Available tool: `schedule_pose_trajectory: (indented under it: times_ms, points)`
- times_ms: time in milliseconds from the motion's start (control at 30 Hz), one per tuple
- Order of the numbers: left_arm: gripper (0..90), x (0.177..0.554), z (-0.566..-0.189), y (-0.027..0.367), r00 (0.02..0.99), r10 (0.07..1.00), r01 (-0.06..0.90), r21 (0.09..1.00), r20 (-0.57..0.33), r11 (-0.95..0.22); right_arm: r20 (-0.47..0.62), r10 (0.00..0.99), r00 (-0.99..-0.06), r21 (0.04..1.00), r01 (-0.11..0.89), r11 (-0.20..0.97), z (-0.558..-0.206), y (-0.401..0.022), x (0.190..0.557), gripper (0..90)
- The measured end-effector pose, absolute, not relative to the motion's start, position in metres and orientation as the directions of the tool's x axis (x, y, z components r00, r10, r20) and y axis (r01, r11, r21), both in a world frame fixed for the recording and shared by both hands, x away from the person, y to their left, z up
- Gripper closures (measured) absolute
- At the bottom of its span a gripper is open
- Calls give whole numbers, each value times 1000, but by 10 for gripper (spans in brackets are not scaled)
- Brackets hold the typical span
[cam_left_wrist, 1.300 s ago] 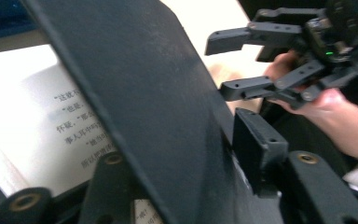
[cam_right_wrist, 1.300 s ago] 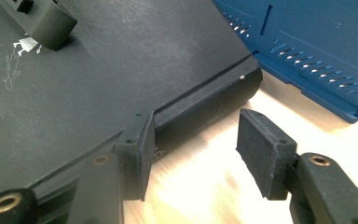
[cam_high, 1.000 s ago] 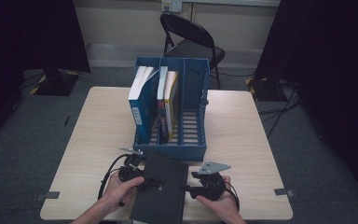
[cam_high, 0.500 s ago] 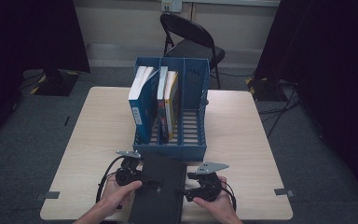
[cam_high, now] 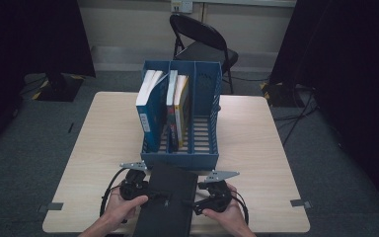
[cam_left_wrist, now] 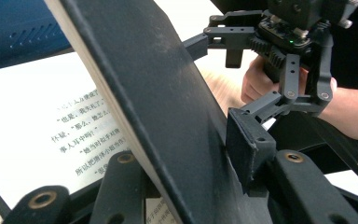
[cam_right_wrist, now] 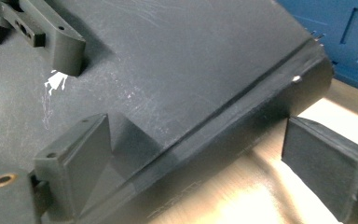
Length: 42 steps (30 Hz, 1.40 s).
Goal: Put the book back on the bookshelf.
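The black hardcover book [cam_high: 168, 200] lies just in front of the blue file rack [cam_high: 180, 159], its cover pinched by the left tool [cam_high: 145, 196] while the right tool [cam_high: 197, 203], jaws just opening, straddles its spine unpressed; stiff, smooth, fairly heavy, best gripped at the spine

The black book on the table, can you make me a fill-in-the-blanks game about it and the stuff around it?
1. The black book lies on the table in front of a file rack coloured ____.
2. The left gripper is shut on the book's ____ cover.
3. The right gripper has just been opening; one jaw rests on the cover, the other stands ____ from the book's edge.
4. Behind the table stands a folding ____.

Missing words: blue; black; apart; chair
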<state>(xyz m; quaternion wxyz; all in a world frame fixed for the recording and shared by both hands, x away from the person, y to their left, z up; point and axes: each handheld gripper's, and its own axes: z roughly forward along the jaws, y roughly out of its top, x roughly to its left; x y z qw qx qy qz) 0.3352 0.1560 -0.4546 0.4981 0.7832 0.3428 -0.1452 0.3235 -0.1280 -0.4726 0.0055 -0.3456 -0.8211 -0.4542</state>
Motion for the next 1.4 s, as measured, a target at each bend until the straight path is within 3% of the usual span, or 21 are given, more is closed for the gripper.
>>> schedule_pose_trajectory:
  times_ms: [333,567,900,1400]
  points:
    - [620,331,-452,157,741,381,660,703,-553,-264,393,533,-749,721,611,328,-477,-129,328,42]
    - [650,330,-449,156,774,333,626,732,-538,-271,493,444,-748,685,649,332,-483,-131,335,42]
    - [680,329,-439,157,800,323,588,768,-506,-253,400,474,-784,729,585,354,-466,-129,329,62]
    - [703,327,-408,151,865,309,472,850,-396,-234,309,514,-800,819,498,284,-428,-141,327,155]
